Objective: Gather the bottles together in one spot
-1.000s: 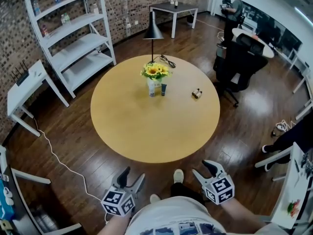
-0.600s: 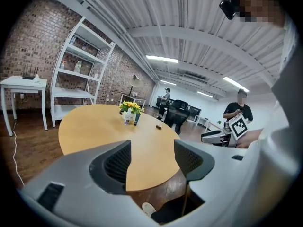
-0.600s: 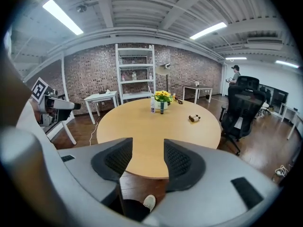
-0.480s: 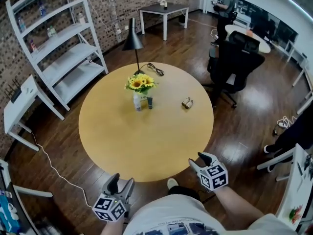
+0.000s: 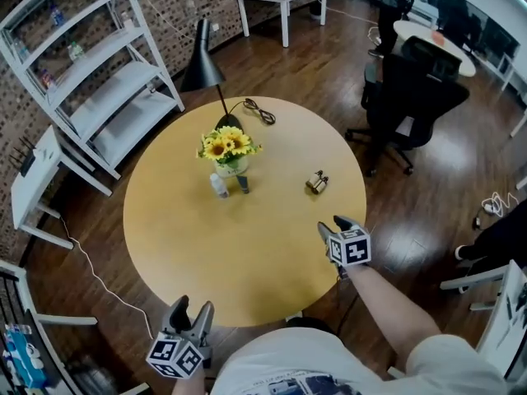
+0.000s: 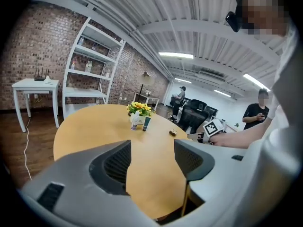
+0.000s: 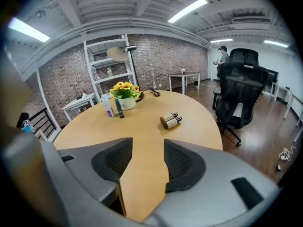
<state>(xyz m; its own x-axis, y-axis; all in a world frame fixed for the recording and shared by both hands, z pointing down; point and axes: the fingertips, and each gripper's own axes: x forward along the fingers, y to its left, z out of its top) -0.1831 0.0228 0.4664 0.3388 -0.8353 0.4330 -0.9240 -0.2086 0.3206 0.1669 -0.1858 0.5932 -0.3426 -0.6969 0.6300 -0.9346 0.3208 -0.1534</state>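
Two small brown bottles (image 5: 316, 183) (image 7: 171, 120) lie side by side on the right part of the round wooden table (image 5: 247, 253). A white bottle (image 5: 218, 186) (image 7: 108, 107) and a dark tube-like bottle (image 5: 243, 184) (image 7: 120, 109) stand upright in front of a sunflower vase (image 5: 228, 151). My right gripper (image 5: 331, 228) (image 7: 145, 158) hovers open and empty over the table's right edge, short of the brown bottles. At the table's near edge my left gripper (image 5: 190, 315) (image 6: 151, 157) is open and empty too.
A black desk lamp (image 5: 202, 52) with its cord stands at the table's far side. A white shelf unit (image 5: 90, 64) and small white table (image 5: 37, 171) are at the left, a black office chair (image 5: 416, 97) at the right. A person stands far back.
I have stepped closer to the table. My right gripper has swung forward over the table's right edge toward the brown bottles. The left gripper has shifted along the near edge.
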